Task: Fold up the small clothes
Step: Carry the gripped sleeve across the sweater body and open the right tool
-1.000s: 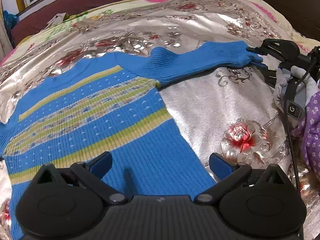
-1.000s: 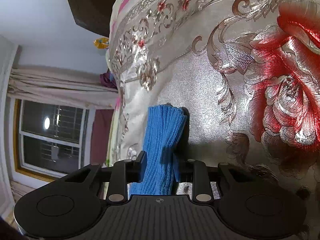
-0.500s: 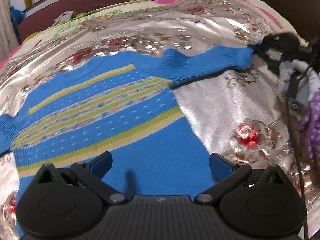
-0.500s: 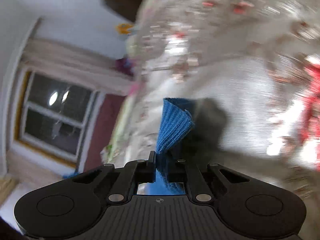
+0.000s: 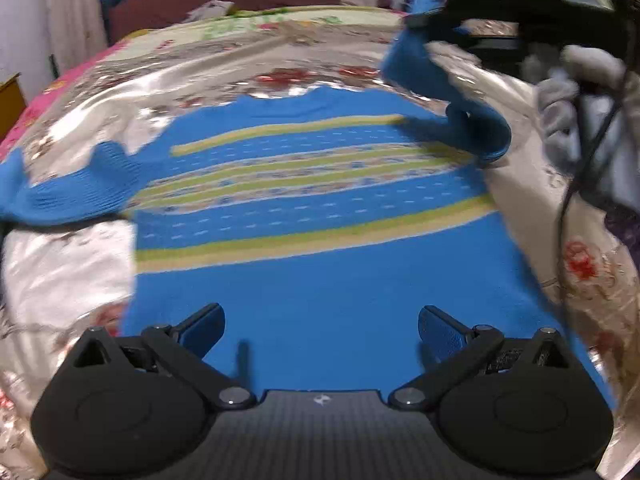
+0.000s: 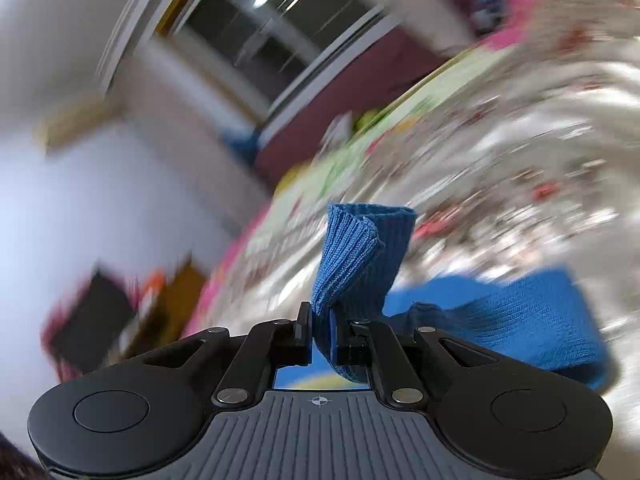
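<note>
A small blue knitted sweater (image 5: 320, 280) lies flat on a bed, spread over a shiny silver bedspread (image 5: 68, 264) patterned with red flowers. Its body is plain blue in the lower part, and the chest carries yellow-green stripes with narrower patterned bands and rows of pale dashes between them. One ribbed sleeve (image 5: 76, 188) stretches out to the left on the bedspread. The other sleeve (image 5: 424, 68) is lifted off the bed at the far right and hangs in a loop back down onto the sweater's shoulder. The right gripper (image 6: 323, 336) has its fingers pressed together on this raised sleeve near the ribbed cuff (image 6: 368, 248), which stands up above the fingertips, its open end curled; the rest of the sleeve trails down to the right. In the left wrist view that same tool appears dark and blurred at the upper right, held by a hand in a light glove (image 5: 576, 92). The left gripper (image 5: 320, 328) hovers over the sweater's hem region with its blue-padded fingers spread wide, holding nothing. Behind the bed are a dark red headboard (image 5: 224, 0) and a window (image 6: 272, 28), both blurred. No container is discernible in either view.
</note>
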Available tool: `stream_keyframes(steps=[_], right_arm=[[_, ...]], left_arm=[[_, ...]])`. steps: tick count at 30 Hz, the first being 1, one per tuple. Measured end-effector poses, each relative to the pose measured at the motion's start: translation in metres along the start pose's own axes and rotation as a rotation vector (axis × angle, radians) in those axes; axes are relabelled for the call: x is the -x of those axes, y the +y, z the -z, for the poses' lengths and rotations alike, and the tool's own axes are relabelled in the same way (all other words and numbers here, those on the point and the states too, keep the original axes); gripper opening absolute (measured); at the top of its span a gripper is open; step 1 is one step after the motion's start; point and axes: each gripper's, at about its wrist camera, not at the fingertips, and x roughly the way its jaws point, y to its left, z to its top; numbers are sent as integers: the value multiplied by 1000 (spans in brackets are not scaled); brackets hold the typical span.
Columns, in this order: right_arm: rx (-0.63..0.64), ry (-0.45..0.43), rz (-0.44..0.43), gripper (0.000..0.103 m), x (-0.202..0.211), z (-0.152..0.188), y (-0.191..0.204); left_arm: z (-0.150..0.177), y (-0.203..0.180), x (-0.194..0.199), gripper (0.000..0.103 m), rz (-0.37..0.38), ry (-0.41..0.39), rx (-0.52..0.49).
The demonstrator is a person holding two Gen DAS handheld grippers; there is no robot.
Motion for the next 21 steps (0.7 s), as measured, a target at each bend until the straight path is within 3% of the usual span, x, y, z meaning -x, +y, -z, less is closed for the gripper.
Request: stream_keyframes(steps=[5,9,21], right_arm=[[218,196,47,9,-72,54,53],[327,307,116,10,-101,89,62],[490,371,199,15,-128,115,94]], left_arm=[[14,27,7,103,-41,-36,22],[18,38,9,103,-36,-67,39],[22,68,10,103,1,-95,143]])
